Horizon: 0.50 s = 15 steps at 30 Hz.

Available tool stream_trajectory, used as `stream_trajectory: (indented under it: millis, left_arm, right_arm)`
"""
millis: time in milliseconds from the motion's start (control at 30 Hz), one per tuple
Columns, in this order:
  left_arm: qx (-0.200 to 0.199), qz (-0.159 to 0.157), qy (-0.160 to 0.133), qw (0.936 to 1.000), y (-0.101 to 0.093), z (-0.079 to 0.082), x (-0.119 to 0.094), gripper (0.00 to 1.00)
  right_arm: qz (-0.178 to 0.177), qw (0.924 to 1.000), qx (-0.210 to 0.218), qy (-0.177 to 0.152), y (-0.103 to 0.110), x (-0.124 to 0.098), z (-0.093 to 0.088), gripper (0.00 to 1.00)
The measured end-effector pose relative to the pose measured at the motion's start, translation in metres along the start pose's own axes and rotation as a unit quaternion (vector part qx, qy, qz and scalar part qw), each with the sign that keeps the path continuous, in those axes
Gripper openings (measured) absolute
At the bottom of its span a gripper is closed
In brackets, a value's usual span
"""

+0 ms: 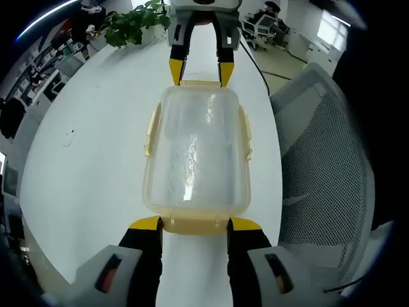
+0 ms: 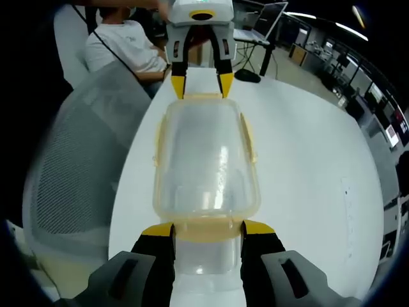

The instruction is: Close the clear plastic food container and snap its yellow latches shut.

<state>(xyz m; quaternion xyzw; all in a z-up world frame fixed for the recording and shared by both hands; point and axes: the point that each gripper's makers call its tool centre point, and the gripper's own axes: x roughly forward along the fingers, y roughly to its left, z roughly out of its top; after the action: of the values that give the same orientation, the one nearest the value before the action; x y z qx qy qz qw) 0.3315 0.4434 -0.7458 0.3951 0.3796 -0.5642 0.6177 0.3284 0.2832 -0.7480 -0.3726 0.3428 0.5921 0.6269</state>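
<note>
Clear container [image 1: 195,153] w/ lid on, centre of frame in left gripper view, on white table [image 1: 96,147]. Yellow latches [image 1: 195,224] along all four edges. Left gripper [image 1: 195,224] at bottom centre, jaws apart, yellow tips touching near-end latch on both sides; can't tell if squeezing. Right gripper [image 2: 208,229] likewise at bottom centre of right gripper view, jaws spread across opposite end latch. Mesh chair [image 1: 326,160] at right of frame, plant [image 1: 131,25] upper left. Seated person [image 2: 121,48] upper left in right gripper view.
</note>
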Motion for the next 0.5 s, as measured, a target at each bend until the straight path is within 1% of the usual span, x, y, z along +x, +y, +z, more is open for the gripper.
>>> stream_trajectory:
  millis: [233,367,500]
  left_arm:
    - [0.003,0.002,0.000,1.0000,-0.001,0.015,0.009,0.38]
    - [0.006,0.000,-0.010,0.9999,-0.004,0.029,0.013,0.38]
    - [0.009,-0.002,-0.009,0.9999,-0.002,0.035,0.016,0.38]
  right_arm:
    - [-0.005,1.0000,0.003,0.000,0.001,-0.009,-0.015,0.39]
    - [-0.004,1.0000,0.005,0.006,0.001,-0.011,-0.027,0.39]
    - [-0.006,0.9999,0.009,0.006,0.002,-0.016,-0.033,0.39]
